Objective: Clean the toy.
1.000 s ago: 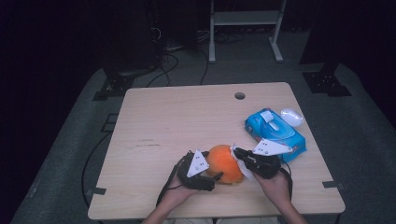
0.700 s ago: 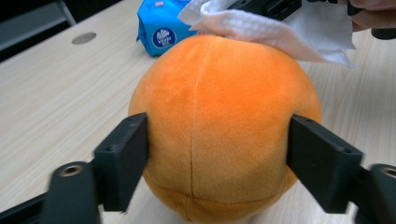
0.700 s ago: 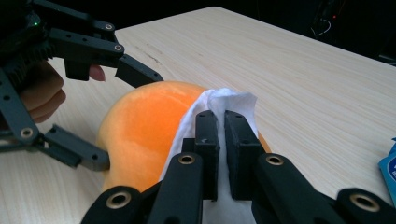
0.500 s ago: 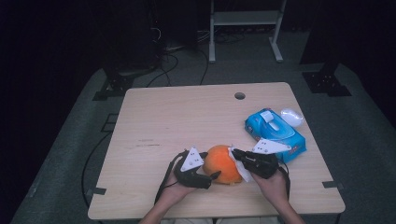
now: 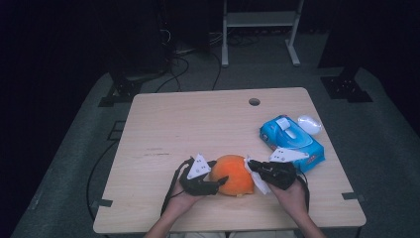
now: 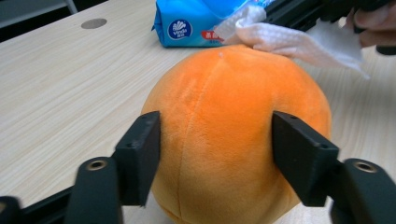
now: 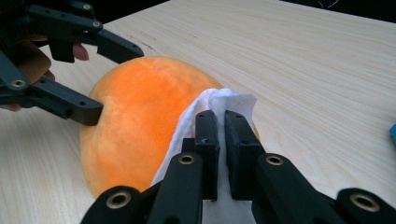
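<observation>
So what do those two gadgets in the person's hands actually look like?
Both are black, angular hand-held tools. The left gripper and the right gripper each carry a pale grey three-cornered plate on top, and a black cable loops back from each towards the table's near edge. Their fingers are flat, blocky black bars on struts with brass-coloured rivets.

High view dim w/ dark surroundings, table evenly lit; both gripper views bright, sharp, no glare.

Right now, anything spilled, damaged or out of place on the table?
Nothing stands out. The orange plush ball sits intact on the table, the left hand-held gripper closing around it, the right hand-held gripper pressing a white wipe to it. The blue wipe pack lies flat, its lid flipped open.
</observation>
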Demonstrator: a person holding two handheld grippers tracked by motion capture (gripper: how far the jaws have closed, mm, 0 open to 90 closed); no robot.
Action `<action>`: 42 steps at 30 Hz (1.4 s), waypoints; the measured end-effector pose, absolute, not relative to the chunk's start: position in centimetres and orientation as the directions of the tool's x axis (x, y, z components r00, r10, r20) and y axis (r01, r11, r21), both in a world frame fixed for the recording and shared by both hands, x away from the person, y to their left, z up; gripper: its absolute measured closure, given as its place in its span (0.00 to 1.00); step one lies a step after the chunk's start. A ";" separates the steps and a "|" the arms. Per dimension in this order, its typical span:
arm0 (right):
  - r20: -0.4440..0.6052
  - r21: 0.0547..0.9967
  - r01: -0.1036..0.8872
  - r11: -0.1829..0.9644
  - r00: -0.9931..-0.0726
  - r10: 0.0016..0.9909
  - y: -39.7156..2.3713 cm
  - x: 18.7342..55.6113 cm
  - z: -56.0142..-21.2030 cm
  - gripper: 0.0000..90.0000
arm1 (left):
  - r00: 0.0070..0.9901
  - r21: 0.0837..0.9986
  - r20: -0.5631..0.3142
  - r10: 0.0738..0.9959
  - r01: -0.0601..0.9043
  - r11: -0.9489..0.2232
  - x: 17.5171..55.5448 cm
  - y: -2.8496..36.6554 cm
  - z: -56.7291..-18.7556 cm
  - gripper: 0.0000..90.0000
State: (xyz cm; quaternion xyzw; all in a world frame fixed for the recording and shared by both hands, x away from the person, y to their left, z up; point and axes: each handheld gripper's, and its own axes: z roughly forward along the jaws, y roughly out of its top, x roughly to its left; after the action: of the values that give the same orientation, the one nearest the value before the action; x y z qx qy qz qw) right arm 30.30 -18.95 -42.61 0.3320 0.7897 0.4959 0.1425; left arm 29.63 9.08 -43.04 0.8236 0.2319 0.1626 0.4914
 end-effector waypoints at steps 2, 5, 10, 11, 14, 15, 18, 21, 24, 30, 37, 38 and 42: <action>0.082 0.879 0.366 0.305 -0.746 0.661 -18.4 30.1 -42.5 0.93 | 0.838 0.898 0.042 0.543 0.207 -0.388 29.4 8.9 -42.7 0.21; 0.063 0.888 0.329 0.322 -0.779 0.624 -17.2 29.2 -42.0 0.93 | 0.848 0.893 0.062 0.527 0.188 -0.408 29.2 8.3 -42.7 0.24; 0.001 0.888 0.271 0.372 -0.809 0.588 -15.9 28.3 -41.7 0.93 | 0.845 0.882 0.068 0.530 0.197 -0.429 29.3 8.7 -43.0 0.36; 0.023 0.887 0.293 0.356 -0.800 0.600 -16.4 28.7 -41.9 0.93 | 0.843 0.882 0.063 0.535 0.204 -0.425 29.3 8.8 -43.1 0.37; 0.032 0.880 0.322 0.350 -0.774 0.632 -17.4 29.3 -42.4 0.93 | 0.835 0.882 0.037 0.550 0.232 -0.411 29.7 9.3 -43.3 0.39; 0.035 0.876 0.333 0.349 -0.764 0.644 -17.8 29.6 -42.6 0.93 | 0.832 0.881 0.033 0.553 0.237 -0.409 29.8 9.4 -43.4 0.39; 0.045 0.878 0.339 0.337 -0.760 0.648 -17.9 29.5 -42.6 0.93 | 0.829 0.879 0.024 0.559 0.248 -0.407 30.0 9.6 -43.5 0.40; 0.030 0.889 0.300 0.345 -0.792 0.610 -17.0 28.7 -41.9 0.93 | 0.824 0.880 0.009 0.567 0.263 -0.396 30.2 9.9 -43.5 0.40; 0.003 0.887 0.274 0.373 -0.809 0.587 -16.1 28.1 -41.8 0.93 | 0.826 0.882 0.001 0.564 0.266 -0.390 30.2 9.9 -43.5 0.40; 0.019 0.886 0.286 0.365 -0.809 0.587 -15.9 28.2 -42.1 0.93 | 0.838 0.898 0.017 0.545 0.227 -0.377 30.0 9.2 -43.0 0.34; 0.036 0.874 0.335 0.353 -0.767 0.641 -17.5 29.3 -42.6 0.93 | 0.822 0.891 -0.025 0.569 0.277 -0.361 30.5 10.1 -43.3 0.42; 0.033 0.870 0.341 0.356 -0.761 0.648 -17.7 29.4 -42.8 0.93 | 0.819 0.891 -0.034 0.572 0.284 -0.353 30.5 10.2 -43.4 0.43; 0.044 0.873 0.343 0.346 -0.763 0.645 -17.6 29.2 -42.8 0.93 | 0.815 0.889 -0.030 0.579 0.287 -0.357 30.5 10.3 -43.4 0.43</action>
State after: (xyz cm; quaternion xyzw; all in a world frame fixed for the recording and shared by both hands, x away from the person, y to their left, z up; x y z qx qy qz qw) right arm 29.20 -17.60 -42.75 0.3065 0.8054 0.4826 0.1565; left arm 30.51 10.26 -43.38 0.8106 0.2670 0.1463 0.5002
